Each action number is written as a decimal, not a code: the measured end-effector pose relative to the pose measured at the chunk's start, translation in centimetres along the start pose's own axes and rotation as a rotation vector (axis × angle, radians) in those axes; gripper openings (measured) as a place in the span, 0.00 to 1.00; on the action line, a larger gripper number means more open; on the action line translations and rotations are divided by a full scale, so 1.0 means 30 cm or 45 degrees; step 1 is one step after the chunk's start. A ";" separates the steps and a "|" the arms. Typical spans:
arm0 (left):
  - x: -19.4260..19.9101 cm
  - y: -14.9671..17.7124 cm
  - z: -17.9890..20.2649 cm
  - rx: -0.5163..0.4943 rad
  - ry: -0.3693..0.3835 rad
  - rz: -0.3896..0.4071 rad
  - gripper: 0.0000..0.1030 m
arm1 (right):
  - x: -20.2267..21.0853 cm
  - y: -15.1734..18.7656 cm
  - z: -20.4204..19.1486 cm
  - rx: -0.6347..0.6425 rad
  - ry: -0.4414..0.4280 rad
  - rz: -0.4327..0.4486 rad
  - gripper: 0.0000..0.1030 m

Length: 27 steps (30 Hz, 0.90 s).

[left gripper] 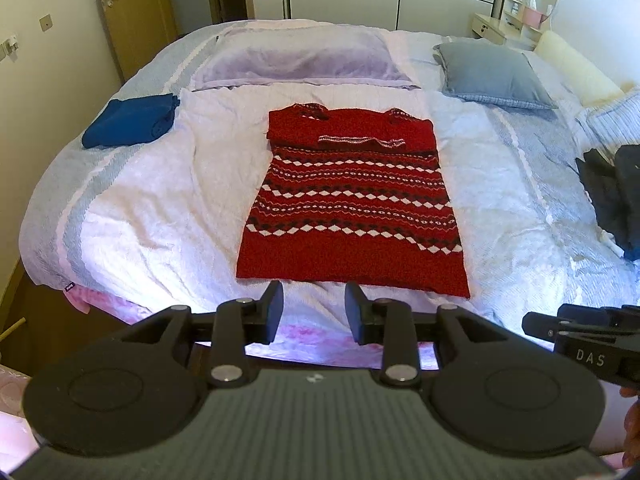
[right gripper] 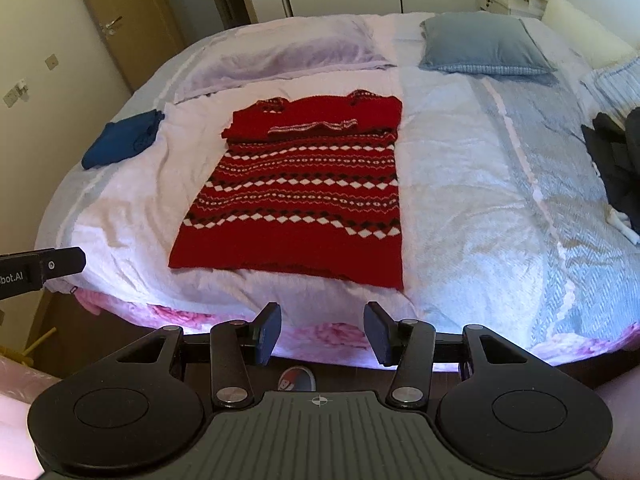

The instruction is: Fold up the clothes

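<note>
Your left gripper (left gripper: 314,306) and right gripper (right gripper: 322,330) both hang parted and empty, short of the bed's (left gripper: 132,208) edge. The red patterned knit sweater (left gripper: 352,200) lies flat, sleeves folded across its top.

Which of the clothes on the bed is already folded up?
The blue garment near the bed's left edge; the red patterned sweater lies mostly flat, and the dark clothes lie heaped.

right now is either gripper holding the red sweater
No, the sweater lies flat on the bed, and both the left gripper and right gripper hang open and empty short of its hem.
</note>
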<state>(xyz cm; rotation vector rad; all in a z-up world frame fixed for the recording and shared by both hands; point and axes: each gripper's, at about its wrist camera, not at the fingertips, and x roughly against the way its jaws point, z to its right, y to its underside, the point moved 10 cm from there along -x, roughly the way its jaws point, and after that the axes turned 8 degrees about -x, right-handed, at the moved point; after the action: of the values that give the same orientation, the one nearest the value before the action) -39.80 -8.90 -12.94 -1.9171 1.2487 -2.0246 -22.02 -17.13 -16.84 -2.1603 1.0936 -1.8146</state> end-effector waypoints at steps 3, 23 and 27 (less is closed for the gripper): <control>-0.004 0.003 0.005 0.003 0.003 -0.009 0.29 | 0.004 0.002 0.003 -0.002 0.003 -0.006 0.48; -0.297 0.000 -0.255 0.199 0.096 -0.110 0.31 | -0.129 -0.105 0.133 -0.212 -0.055 -0.025 0.48; -0.499 0.005 -0.358 0.284 0.141 -0.161 0.32 | -0.304 -0.119 0.196 -0.335 -0.079 -0.107 0.48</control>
<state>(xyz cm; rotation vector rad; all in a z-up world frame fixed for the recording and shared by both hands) -46.02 4.74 -23.63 -1.8447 0.8953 -2.2507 -15.37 -11.25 -24.03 -2.4236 1.3116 -1.7071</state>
